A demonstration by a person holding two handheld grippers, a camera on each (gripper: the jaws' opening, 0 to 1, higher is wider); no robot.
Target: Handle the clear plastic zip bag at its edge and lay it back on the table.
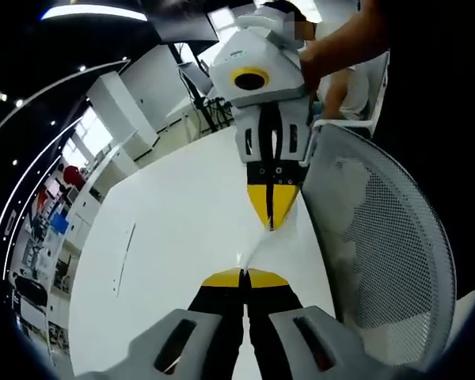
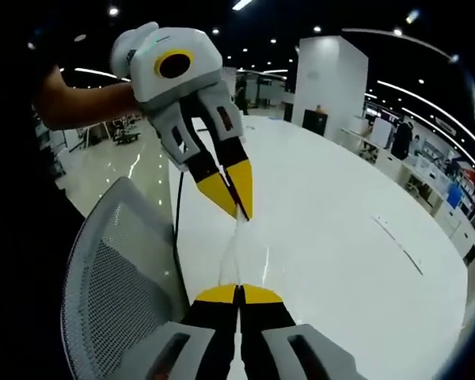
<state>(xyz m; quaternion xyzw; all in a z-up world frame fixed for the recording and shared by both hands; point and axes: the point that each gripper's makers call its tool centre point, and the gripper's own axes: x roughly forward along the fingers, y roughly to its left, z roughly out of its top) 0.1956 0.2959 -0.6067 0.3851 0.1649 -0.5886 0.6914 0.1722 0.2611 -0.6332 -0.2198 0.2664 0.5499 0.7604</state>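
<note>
Above the white worktop, the left tool had its yellow jaws pressed together on one edge of the clear plastic zip bag. The right tool was likewise closed, its jaws pinching the opposite edge of the bag. Each tool also appeared in the other's view: the right tool came in from the far side of the left gripper view, and the left tool from the upper left of the right gripper view, both with jaw tips together on the film. The bag hung as a thin, nearly invisible strip stretched between the two tools, clear of the worktop. A grey mesh chair back stood just beside the worktop's near edge, close to the bag. A thin dark line lay on the worktop, well apart from the bag.

Judged from this position, the step in hand was lowering the bag onto the worktop. To do it well:
1. Keep both grips at the very edge of the film.
2. Hold light tension so the film does not fold.
3. Move away from the chair back, over the open worktop.
4. Lower both tools level.
5. Release only once the bag rests flat.
</note>
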